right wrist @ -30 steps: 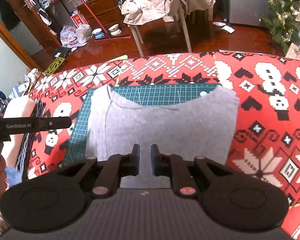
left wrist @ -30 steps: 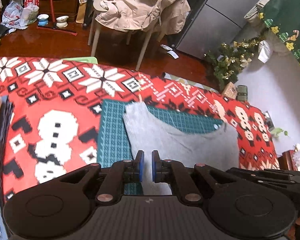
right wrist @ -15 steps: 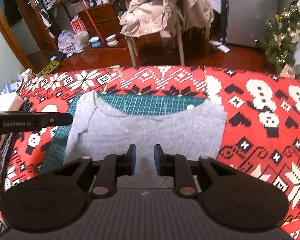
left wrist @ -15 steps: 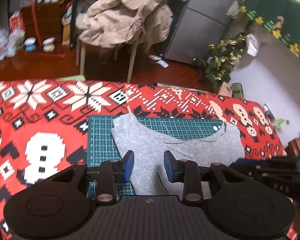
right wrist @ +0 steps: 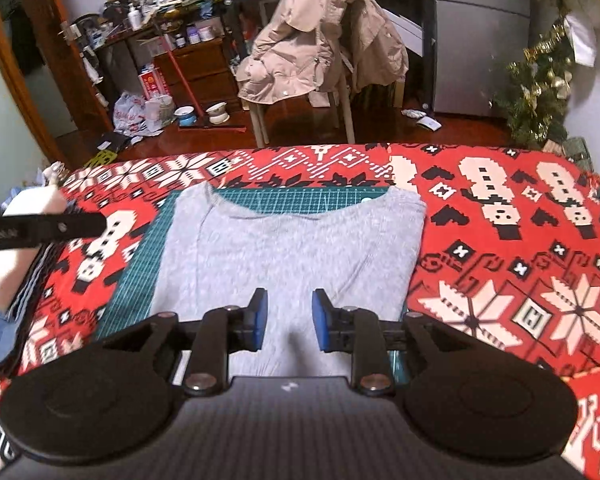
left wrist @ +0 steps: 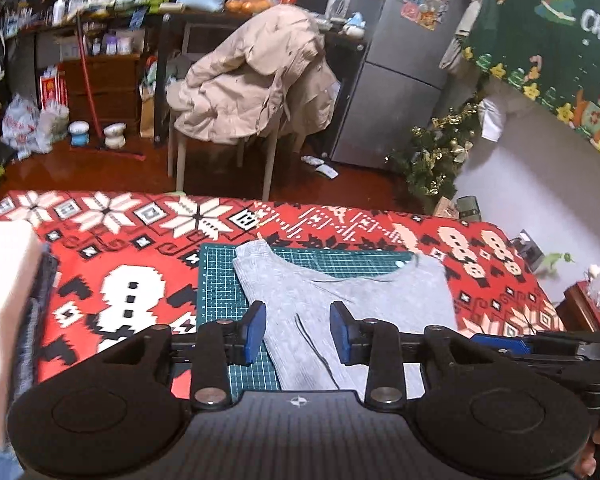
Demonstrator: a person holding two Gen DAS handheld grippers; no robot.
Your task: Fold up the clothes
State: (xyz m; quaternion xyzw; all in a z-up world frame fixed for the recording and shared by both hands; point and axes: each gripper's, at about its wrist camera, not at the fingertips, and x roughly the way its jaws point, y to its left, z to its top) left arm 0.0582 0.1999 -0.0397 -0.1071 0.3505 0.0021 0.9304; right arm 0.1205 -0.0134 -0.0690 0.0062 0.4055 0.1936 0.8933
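On green mat (right wrist: 284,200), folded grey shirt (right wrist: 292,248), both claws parted

Both wrist views face down, sharing the grey shirt (left wrist: 340,300).

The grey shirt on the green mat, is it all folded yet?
Partly. The grey knit shirt lies flat on the green gridded cutting mat, sides apparently tucked in. Both the left gripper and right gripper have just been opening, with nothing pinched. Probably left: folding it shorter and stacking it.
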